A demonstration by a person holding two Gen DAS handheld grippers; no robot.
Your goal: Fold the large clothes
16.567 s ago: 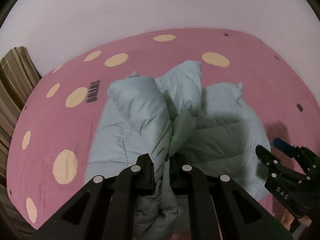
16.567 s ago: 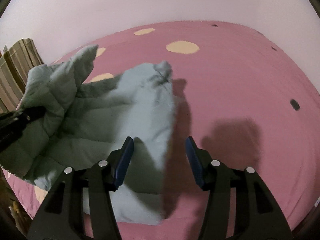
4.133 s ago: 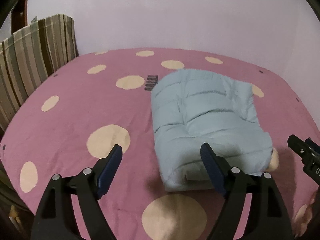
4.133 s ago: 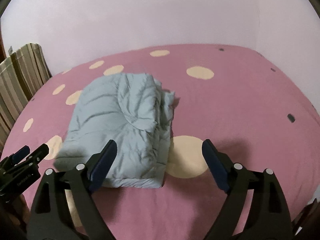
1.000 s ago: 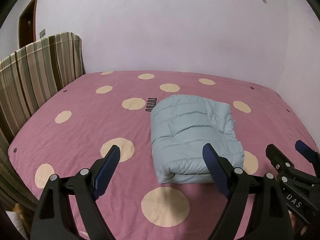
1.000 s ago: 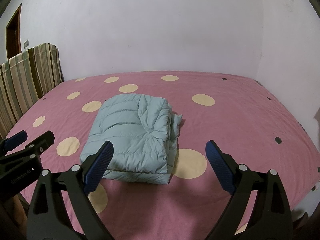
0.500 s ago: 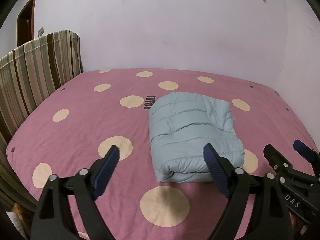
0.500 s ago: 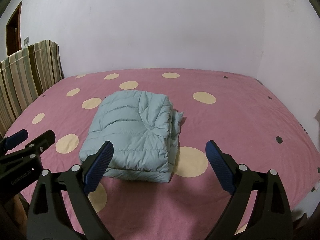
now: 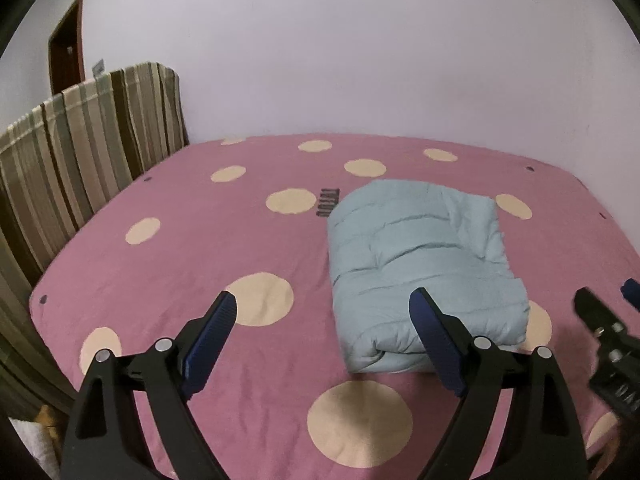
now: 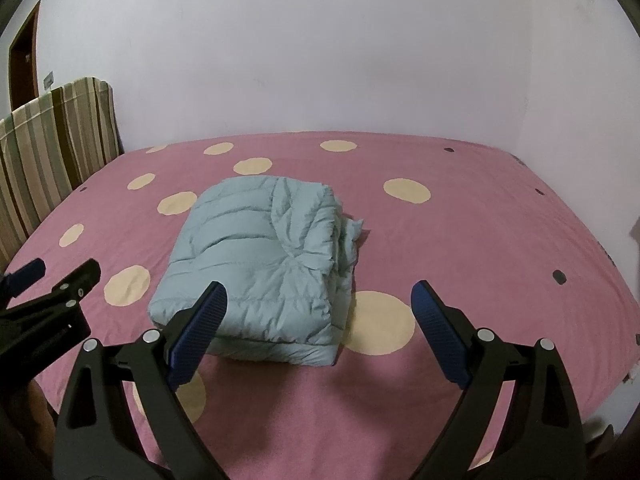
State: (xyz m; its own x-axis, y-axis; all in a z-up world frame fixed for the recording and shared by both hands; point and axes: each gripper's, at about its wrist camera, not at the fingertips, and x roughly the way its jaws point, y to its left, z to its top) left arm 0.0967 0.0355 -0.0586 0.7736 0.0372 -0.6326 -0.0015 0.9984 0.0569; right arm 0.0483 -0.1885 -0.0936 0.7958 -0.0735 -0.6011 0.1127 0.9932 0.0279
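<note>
A pale blue puffer jacket (image 9: 420, 268) (image 10: 264, 268) lies folded into a thick rectangular bundle on a pink bed (image 9: 224, 240) (image 10: 480, 248) with cream dots. My left gripper (image 9: 322, 312) hovers open above the bed's near edge, left of the bundle's front corner, with nothing between its blue pads. In the right wrist view my right gripper (image 10: 320, 308) is open too, held back from the bundle's near right corner and touching nothing. Each gripper shows at the edge of the other's view: the right one (image 9: 608, 328), the left one (image 10: 48, 280).
A striped headboard (image 9: 80, 152) (image 10: 52, 136) stands along the bed's left side, with a brown door (image 9: 66, 46) behind it. White walls close the far side and the right. Dark printed lettering (image 9: 327, 208) sits on the sheet by the bundle's far left corner.
The left wrist view has crept slightly closer and lower toward the bed, so the bundle looks a bit larger. The jacket and the right gripper have stayed put.
</note>
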